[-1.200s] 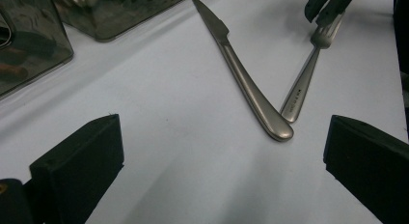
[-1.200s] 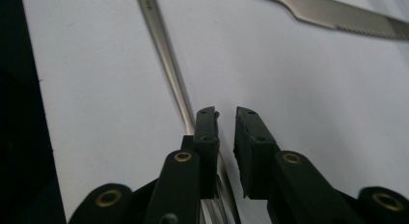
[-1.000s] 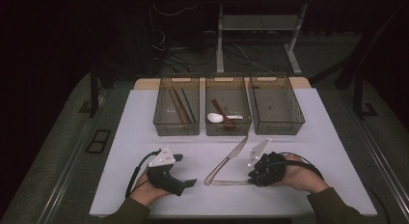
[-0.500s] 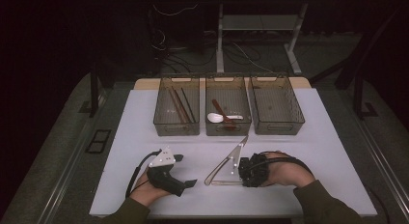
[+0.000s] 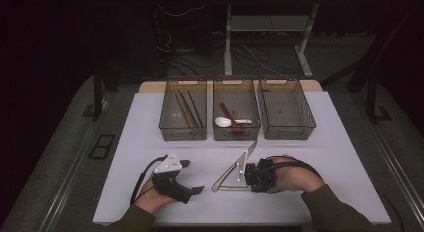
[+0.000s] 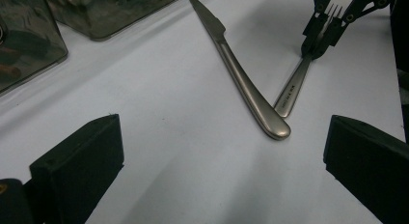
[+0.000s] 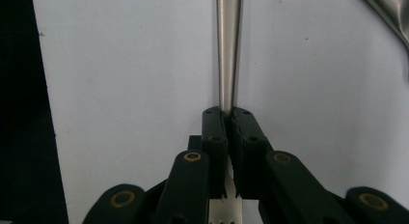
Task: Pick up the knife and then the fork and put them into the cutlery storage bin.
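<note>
In the high view, the fork (image 5: 234,188) lies flat on the white counter (image 5: 320,157), near its front edge, and the right gripper (image 5: 248,180) is clamped on the fork's tine end; its fingers have just been closing, with the fork between them. The knife (image 5: 235,166) lies slanted just behind the fork, their handle ends nearly meeting. The left gripper (image 5: 192,177) rests on the counter to the left of the fork, well apart from it, its fingers spread and holding nothing. Three clear bins (image 5: 237,112) stand in a row behind the fork. In the left gripper view, its two black fingers (image 6: 77,161) stand wide apart over bare counter, with the knife (image 6: 241,79) and fork (image 6: 294,86) beyond them. In the right gripper view, the fingers (image 7: 214,137) pinch the fork (image 7: 228,50) near its neck, the handle running straight ahead.
</note>
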{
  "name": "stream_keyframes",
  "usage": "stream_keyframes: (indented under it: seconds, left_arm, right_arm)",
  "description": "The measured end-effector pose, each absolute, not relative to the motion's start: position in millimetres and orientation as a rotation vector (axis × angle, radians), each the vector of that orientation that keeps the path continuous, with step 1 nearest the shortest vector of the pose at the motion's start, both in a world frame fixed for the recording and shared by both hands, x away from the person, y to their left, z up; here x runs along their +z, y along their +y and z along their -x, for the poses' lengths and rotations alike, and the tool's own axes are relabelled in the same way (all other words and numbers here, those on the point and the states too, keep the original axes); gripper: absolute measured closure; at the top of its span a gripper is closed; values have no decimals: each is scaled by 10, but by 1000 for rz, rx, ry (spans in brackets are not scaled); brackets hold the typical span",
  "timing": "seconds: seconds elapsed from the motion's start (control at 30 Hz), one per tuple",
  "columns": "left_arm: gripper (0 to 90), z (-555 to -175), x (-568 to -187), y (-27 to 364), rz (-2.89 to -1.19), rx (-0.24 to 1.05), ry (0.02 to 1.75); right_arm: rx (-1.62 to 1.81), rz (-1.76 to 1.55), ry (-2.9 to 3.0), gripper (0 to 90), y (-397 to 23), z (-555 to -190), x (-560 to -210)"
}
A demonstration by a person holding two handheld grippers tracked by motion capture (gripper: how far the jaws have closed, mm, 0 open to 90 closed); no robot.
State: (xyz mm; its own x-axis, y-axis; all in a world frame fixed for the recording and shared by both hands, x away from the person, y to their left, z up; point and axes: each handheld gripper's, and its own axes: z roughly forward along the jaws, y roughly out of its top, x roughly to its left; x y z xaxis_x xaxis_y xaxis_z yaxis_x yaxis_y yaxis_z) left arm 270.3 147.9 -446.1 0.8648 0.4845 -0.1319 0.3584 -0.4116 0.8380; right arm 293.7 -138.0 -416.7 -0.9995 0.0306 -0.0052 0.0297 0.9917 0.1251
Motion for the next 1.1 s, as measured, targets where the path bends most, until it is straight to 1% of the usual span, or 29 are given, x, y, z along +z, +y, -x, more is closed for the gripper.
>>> stream_keyframes:
  seconds: [0.33,0.53,0.87,1.1]
  left_arm:
    - [0,-2701,-4460,1479,-2042,161,615]
    - [0,-2701,-4459,1481,-2041,161,616]
    - [0,-2706,-4457,1484,-2043,166,610]
    - [0,-2704,-4457,1485,-2040,163,615]
  right_arm:
    - [324,-111,3135,843,-1538,-2988,-4099]
    - [461,-183,3120,843,-1692,-3032,-3992]
    - [867,-463,2956,843,-2035,-3233,-3883]
    - [1050,-657,2791,843,-2262,-3341,-3840]
